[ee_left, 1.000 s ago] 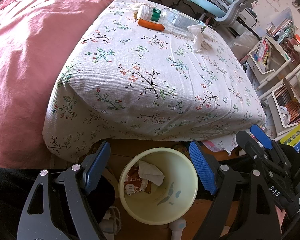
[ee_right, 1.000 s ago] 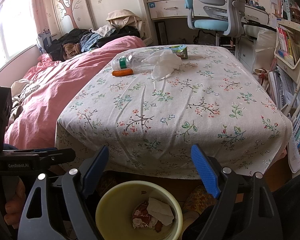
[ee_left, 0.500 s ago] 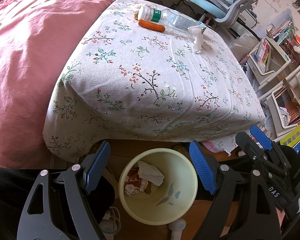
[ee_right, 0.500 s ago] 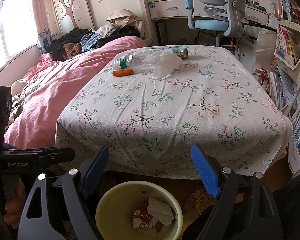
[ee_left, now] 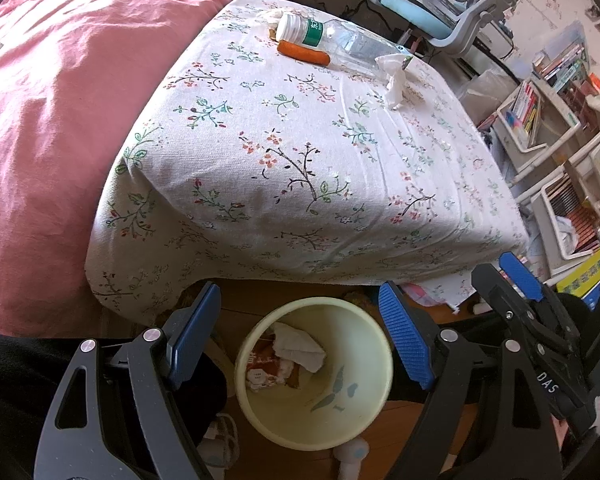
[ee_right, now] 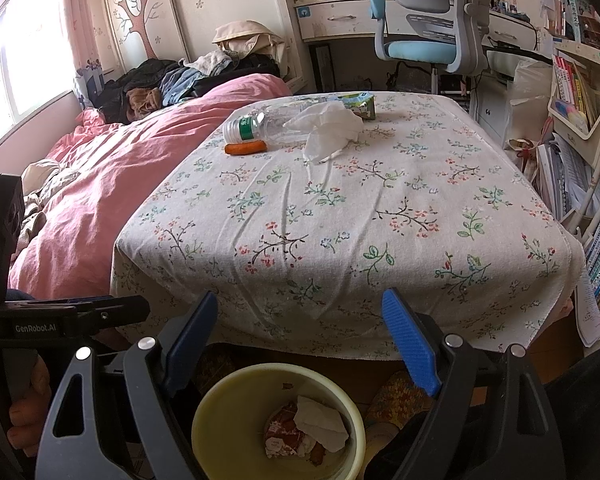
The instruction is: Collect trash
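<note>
Both claws, left claw and right claw, gape empty above the bin.

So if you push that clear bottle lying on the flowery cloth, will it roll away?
Probably. The clear bottle lies on its side and looks empty, so likely light and quick to roll. The orange carrot-like thing beside it may block it toward us. Its thin plastic could dent when squeezed.

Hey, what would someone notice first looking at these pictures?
Probably the flowered tablecloth, bare except for litter at its far end: a clear plastic bottle, an orange stick and a crumpled tissue. Below its near edge stands a pale yellow bin already holding trash.
</note>
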`<state>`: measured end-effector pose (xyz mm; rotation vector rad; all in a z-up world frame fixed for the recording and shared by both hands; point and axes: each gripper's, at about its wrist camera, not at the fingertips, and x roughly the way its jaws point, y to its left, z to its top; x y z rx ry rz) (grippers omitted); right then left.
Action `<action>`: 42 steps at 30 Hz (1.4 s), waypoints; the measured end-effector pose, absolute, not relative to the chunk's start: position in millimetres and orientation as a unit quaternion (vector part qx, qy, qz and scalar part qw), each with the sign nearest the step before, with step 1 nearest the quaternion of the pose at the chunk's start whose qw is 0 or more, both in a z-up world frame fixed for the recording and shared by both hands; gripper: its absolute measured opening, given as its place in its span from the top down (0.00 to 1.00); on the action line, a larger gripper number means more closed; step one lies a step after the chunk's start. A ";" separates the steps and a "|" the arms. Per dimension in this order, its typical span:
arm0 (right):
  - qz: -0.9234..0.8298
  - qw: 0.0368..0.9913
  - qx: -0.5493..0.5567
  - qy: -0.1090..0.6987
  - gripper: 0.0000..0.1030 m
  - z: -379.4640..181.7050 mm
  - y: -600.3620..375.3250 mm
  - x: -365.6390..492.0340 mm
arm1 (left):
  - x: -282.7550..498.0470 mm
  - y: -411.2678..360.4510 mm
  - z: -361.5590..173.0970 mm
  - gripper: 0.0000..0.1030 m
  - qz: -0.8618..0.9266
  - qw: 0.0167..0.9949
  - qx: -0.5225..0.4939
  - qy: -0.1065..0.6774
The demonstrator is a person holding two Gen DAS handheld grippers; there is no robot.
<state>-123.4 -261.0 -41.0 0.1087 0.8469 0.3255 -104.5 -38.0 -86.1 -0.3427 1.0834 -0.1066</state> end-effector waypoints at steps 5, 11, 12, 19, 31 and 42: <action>0.164 0.904 0.062 0.389 0.20 -24.6 -261.5 -112.7 | -93.3 -21.6 -75.9 0.24 -0.043 0.845 -0.189 0.499; 0.176 0.910 0.046 0.372 0.19 -7.1 -255.8 -77.8 | -69.8 -0.7 -59.5 0.24 -0.028 0.855 -0.190 0.481; 0.178 0.911 0.043 0.371 0.19 -5.1 -255.3 -73.9 | -61.8 6.5 -55.5 0.24 -0.023 0.857 -0.194 0.477; 0.205 0.904 -0.004 0.375 0.17 7.2 -239.3 -11.2 | -17.4 35.2 -50.0 0.24 -0.009 0.854 -0.212 0.476; 0.216 0.888 -0.024 0.406 0.16 -12.6 -218.1 49.7 | 69.0 16.3 -47.4 0.24 -0.032 0.862 -0.157 0.481; 0.209 0.863 0.054 0.457 0.16 -44.6 -229.2 111.2 | 140.3 0.9 -82.0 0.24 -0.017 0.843 -0.158 0.514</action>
